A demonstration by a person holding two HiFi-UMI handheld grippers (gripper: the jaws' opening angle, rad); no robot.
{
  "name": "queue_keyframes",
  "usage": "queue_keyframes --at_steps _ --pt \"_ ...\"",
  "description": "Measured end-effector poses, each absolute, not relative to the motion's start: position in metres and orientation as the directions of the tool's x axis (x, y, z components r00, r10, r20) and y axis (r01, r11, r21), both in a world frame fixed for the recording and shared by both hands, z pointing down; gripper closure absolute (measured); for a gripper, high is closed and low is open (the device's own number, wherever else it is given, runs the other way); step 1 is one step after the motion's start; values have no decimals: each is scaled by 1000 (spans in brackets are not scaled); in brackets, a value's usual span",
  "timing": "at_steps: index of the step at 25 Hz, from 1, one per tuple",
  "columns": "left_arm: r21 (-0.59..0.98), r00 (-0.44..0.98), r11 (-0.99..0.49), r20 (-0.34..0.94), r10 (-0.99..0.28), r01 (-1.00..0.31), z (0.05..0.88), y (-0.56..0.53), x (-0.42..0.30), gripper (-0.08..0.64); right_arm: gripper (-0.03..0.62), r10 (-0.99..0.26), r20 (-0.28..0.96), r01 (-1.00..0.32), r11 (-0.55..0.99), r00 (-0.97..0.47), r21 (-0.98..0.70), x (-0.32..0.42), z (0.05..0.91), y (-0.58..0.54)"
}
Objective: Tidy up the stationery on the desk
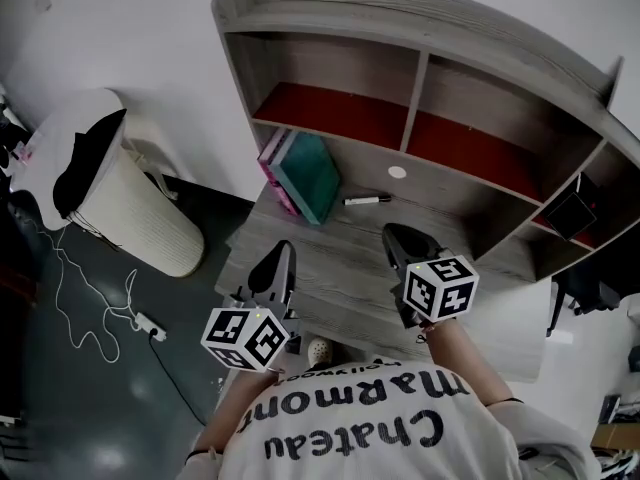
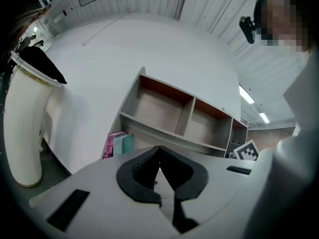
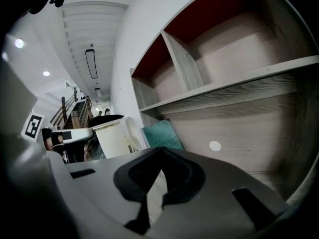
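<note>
A black-and-white marker pen (image 1: 367,200) lies on the grey wooden desk (image 1: 340,268) near the back, under the shelf unit (image 1: 420,118). Pink and teal books (image 1: 303,174) lean at the desk's back left; they also show as the books (image 2: 117,143) in the left gripper view and as a teal book (image 3: 162,134) in the right gripper view. My left gripper (image 1: 284,250) hovers over the desk's front left, shut and empty (image 2: 159,152). My right gripper (image 1: 396,234) is over the front right, a little short of the pen, also shut and empty (image 3: 160,156).
A white bin (image 1: 130,203) with a black cloth stands on the floor at the left, with a power strip and cable (image 1: 150,325) near it. A black box (image 1: 570,211) sits in the right side shelf. A small white disc (image 1: 397,172) marks the desk's back panel.
</note>
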State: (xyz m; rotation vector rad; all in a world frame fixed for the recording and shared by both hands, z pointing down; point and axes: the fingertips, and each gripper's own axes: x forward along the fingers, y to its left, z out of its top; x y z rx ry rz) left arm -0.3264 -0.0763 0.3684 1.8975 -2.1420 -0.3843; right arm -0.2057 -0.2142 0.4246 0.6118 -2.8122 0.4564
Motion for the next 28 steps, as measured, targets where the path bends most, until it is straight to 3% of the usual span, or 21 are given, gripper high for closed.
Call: queue_keyframes --at_steps 14,28 --pt "396 -7 34 69 -998 -917 400 -140 -398 545 581 -437 343 -533 801 -832 -272 -268 457 -261" --pt "395 38 49 210 -977 -917 472 -152 -422 545 581 -382 489 -548 796 -785 -258 -308 530 -291"
